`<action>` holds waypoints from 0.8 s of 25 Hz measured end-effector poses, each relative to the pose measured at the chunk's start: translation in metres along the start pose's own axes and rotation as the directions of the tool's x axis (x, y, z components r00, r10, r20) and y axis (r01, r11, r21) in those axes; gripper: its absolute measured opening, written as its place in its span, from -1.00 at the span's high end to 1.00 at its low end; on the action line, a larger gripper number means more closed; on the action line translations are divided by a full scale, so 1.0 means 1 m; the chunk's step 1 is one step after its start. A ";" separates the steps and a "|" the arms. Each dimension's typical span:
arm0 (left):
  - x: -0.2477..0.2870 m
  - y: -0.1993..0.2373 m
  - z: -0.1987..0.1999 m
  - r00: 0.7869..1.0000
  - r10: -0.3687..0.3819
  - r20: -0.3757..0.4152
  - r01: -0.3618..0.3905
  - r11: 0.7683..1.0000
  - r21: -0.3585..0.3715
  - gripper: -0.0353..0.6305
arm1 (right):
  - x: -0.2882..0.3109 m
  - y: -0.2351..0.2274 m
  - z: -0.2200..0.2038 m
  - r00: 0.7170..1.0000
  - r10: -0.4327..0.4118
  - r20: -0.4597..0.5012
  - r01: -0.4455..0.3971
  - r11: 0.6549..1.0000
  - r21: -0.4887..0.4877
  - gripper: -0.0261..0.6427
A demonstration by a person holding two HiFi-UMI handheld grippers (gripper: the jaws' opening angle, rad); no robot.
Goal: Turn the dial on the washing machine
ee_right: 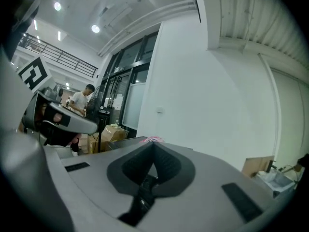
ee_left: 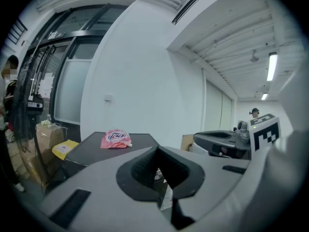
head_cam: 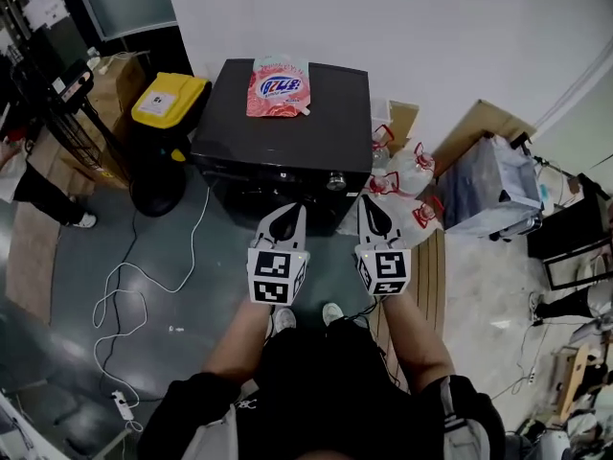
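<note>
Dial (head_cam: 336,182) sits at the right end of the front panel of the washing machine (head_cam: 287,127), facing the person, with nothing touching it. Nearest the camera, the person stands square to the machine with both forearms out. The left gripper (head_cam: 285,222) and the right gripper (head_cam: 375,217) are side by side, pointing at the panel but apart from it. Each has its fingers pressed together on nothing, a carrying posture rather than a grasp. The right gripper lines up more closely with the dial, so it is probably the one meant to turn it, and its fingers would have to part first to straddle the knob. Farther on, a pink detergent pouch (head_cam: 279,88) lies on the machine's flat top near the back edge, clear of the controls. A yellow-lidded bin (head_cam: 170,99) stands just left of the machine, and a white wall (head_cam: 402,27) is behind.
</note>
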State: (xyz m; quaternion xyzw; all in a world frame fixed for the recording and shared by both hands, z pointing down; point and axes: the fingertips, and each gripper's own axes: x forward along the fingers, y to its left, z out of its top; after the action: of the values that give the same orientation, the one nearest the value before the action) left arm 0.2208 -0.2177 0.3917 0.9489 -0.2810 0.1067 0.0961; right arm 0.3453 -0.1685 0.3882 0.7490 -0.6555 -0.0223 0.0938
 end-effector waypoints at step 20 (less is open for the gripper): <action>0.012 -0.012 -0.071 0.936 0.348 -0.043 -0.350 0.916 -0.196 0.86 | 0.051 0.007 -0.118 0.816 0.481 -0.321 -0.530 0.401 -0.747 0.41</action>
State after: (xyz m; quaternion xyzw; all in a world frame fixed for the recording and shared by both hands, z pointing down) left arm 0.2267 -0.1963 0.4617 0.8686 -0.4547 0.0967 0.1717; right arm 0.3638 -0.2069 0.5099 0.3863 -0.7619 -0.2690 0.4448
